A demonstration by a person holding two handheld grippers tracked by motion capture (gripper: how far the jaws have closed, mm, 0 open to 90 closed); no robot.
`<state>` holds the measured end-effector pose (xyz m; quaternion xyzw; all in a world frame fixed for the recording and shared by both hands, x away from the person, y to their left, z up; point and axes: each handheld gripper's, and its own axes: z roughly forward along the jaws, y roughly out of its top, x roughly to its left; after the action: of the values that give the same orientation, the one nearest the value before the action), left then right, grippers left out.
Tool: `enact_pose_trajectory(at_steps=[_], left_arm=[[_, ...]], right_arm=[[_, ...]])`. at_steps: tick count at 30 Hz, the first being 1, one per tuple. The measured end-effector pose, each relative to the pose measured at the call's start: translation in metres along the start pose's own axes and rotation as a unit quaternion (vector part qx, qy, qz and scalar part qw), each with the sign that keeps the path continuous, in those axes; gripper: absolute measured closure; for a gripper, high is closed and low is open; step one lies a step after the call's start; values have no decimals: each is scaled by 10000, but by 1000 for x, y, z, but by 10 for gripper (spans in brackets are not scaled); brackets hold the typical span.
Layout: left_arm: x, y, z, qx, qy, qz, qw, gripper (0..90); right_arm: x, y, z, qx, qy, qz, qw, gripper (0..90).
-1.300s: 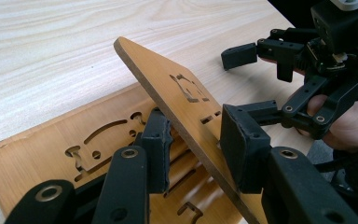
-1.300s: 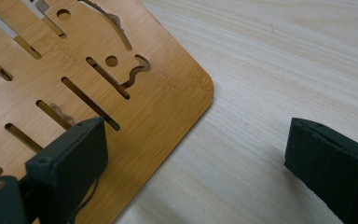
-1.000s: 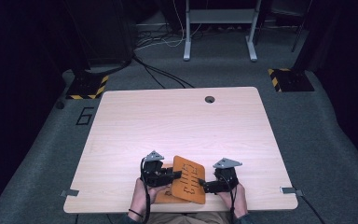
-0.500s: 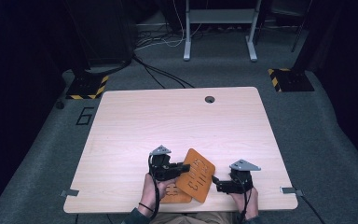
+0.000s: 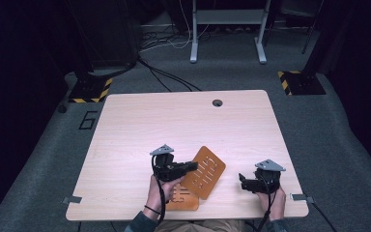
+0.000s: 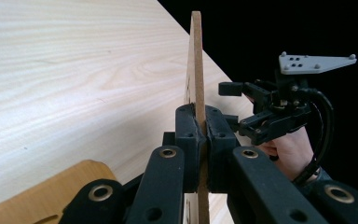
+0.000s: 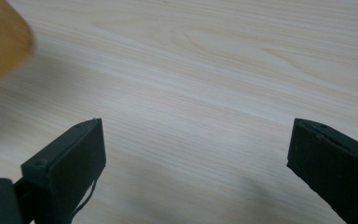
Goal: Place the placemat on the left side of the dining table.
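a "6" on the floor

Two orange slotted boards, two tools, one table.

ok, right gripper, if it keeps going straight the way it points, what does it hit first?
Probably the orange slotted panel that the left gripper clamps. The right gripper, jaws open, points left toward it over bare table; height is unclear.

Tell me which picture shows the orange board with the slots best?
The high view: the orange board shows its whole slotted face there. The left gripper view shows it edge-on, pinched by the left gripper; the right gripper view catches a blurred corner.
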<state>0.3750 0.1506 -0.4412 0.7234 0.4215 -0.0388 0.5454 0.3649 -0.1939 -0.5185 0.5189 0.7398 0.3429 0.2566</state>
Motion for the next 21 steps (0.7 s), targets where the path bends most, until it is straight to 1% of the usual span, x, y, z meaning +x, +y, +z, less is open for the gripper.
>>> enact_pose_trajectory(at_steps=[3, 5, 8, 9, 10, 13, 15, 21], left_arm=[[1, 4, -6, -82, 34, 30, 10000, 859], [2, 6, -11, -141, 39, 12, 9999, 859], [3, 9, -18, -208, 101, 52, 9997, 859], [3, 10, -20, -220, 103, 26, 9997, 859], [4, 11, -22, -235, 133, 59, 9996, 859], [6, 15, -29, -291, 176, 77, 9994, 859], [6, 17, -33, -337, 211, 75, 9992, 859], [9, 24, -44, -433, 312, 89, 9985, 859]], right_arm=[[-4, 1, 4, 116, -129, -48, 9998, 21], [-6, 0, 7, 164, -144, -63, 9997, 15], [-7, -2, 12, 321, -150, -71, 9993, 6], [-8, -2, 14, 334, -104, -47, 9994, 3], [-8, -2, 14, 338, -101, 23, 9994, 3], [-11, -2, 15, 365, -39, 5, 9993, 4], [-13, -2, 16, 404, 49, 143, 9991, 1], [-13, -2, 16, 407, 42, 124, 9991, 0]])
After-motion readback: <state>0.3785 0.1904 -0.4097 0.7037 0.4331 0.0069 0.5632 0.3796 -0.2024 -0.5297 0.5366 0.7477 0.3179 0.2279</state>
